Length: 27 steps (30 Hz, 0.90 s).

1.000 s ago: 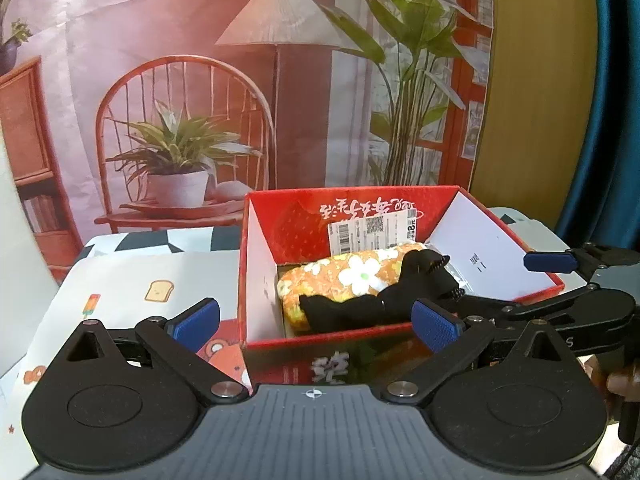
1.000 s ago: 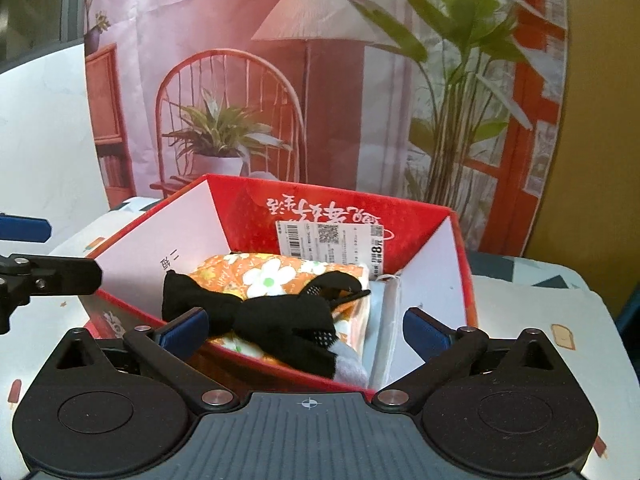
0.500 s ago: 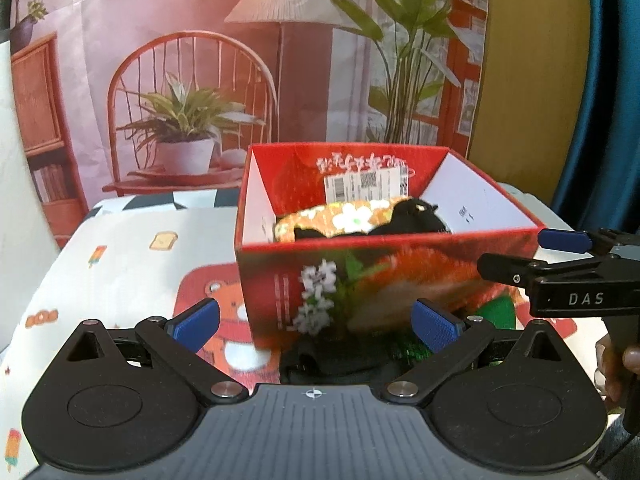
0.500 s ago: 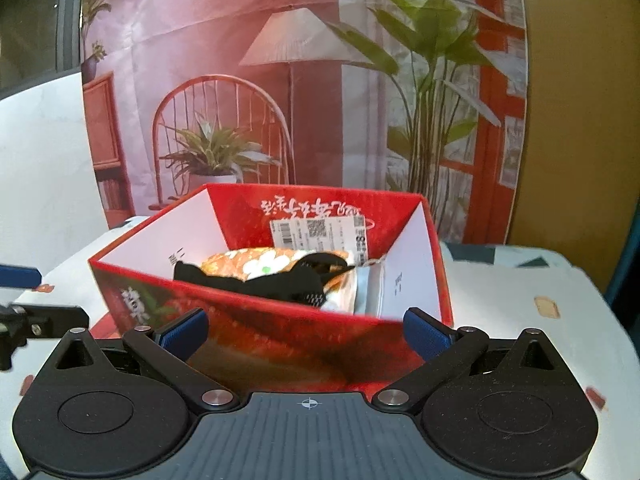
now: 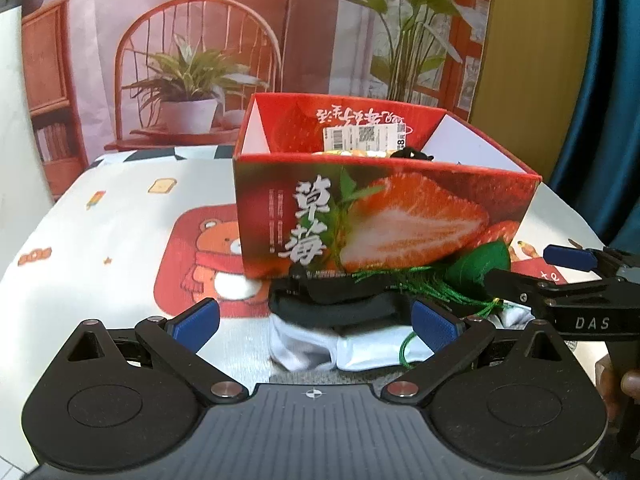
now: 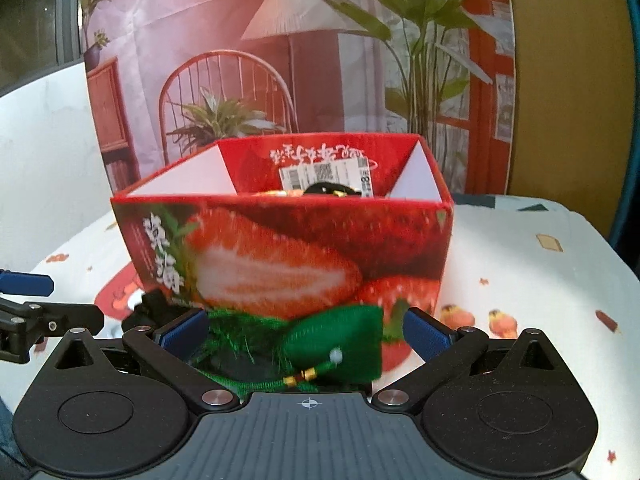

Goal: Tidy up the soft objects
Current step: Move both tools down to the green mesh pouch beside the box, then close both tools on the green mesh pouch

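Observation:
A red strawberry-print box (image 5: 384,216) (image 6: 288,248) stands on the table; an orange floral item and a black one just peek over its rim. In front of it lie a black fabric piece (image 5: 340,304), a white cloth (image 5: 360,348) and a green pouch with tassel cord (image 5: 476,264) (image 6: 340,340). My left gripper (image 5: 316,322) is open, low over the black and white cloth. My right gripper (image 6: 304,332) is open, its fingers on either side of the green pouch. The right gripper's fingers (image 5: 572,258) show at the right edge of the left wrist view.
A white tablecloth with a bear print (image 5: 208,256) covers the table. A printed backdrop of a chair, lamp and plants (image 5: 200,60) hangs behind. A blue curtain (image 5: 612,80) is at the far right. A fingertip (image 5: 632,384) shows at the right edge.
Both grippers have pulled back and dropped from above the box to table level in front of it. The cloth pile and green pouch came into view.

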{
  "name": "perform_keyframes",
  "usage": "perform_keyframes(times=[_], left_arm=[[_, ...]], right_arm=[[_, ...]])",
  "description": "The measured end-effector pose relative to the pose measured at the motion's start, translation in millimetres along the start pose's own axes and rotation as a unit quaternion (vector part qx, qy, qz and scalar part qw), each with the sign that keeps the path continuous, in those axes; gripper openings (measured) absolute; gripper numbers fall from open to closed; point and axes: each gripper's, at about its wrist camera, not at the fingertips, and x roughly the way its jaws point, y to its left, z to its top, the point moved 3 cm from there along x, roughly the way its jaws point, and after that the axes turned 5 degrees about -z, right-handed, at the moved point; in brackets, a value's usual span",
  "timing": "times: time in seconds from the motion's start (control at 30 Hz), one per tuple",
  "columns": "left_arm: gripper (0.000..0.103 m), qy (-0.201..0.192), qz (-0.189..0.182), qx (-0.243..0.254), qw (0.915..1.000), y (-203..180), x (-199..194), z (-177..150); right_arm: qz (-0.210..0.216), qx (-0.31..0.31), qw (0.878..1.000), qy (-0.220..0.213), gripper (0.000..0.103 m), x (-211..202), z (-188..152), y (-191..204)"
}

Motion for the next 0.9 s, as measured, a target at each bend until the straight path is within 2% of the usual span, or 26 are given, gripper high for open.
perform_keyframes(times=[0.5,0.63,0.9], left_arm=[[0.103,0.004,-0.008,-0.011,0.9999,0,-4,-21],[0.102,0.004,-0.015,-0.017,0.9997,1,-2,-23],[0.086,0.011,-0.033,-0.027,0.999,1,2,-28]], right_arm=[[-0.021,0.028,0.999,-0.001,0.103,-15,-27,-18],[-0.012,0.035,0.999,0.002,0.103,-13,-28,-20],[0.002,0.019,1.0,0.003,0.102,-13,-31,-13]])
